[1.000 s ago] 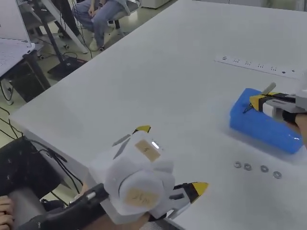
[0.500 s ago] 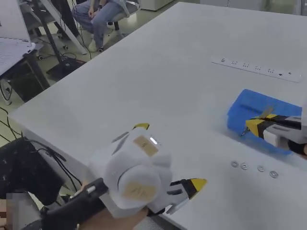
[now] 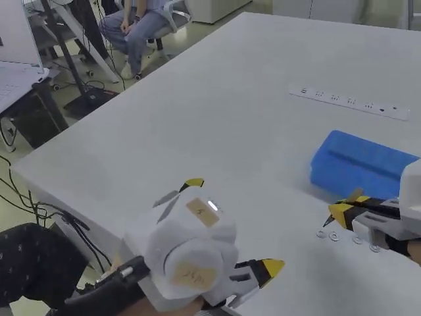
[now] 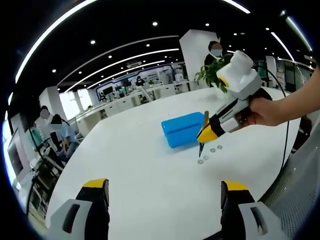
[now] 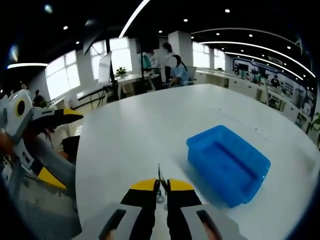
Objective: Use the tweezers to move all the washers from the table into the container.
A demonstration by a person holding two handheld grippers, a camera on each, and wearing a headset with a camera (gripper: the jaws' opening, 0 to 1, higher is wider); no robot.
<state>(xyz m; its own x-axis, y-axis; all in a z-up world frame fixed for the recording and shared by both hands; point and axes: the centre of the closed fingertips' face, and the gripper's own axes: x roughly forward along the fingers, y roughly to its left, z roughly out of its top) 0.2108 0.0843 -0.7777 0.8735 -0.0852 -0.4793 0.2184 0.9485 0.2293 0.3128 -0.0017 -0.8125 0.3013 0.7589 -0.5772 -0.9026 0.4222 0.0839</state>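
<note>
The right claw [image 3: 341, 212] is squeezed shut on the tweezers [image 3: 327, 222]. The thin tip points down at the white counter [image 3: 230, 112], just beside the end of a row of four washers [image 3: 334, 236]. I cannot tell if the tip touches one. In the head view the washers lie at 6 o'clock from this claw. The blue container [image 3: 362, 164] sits near, at 12 o'clock. The left claw [image 3: 233, 224] is well apart at 9 o'clock, with its jaws wide apart.
</note>
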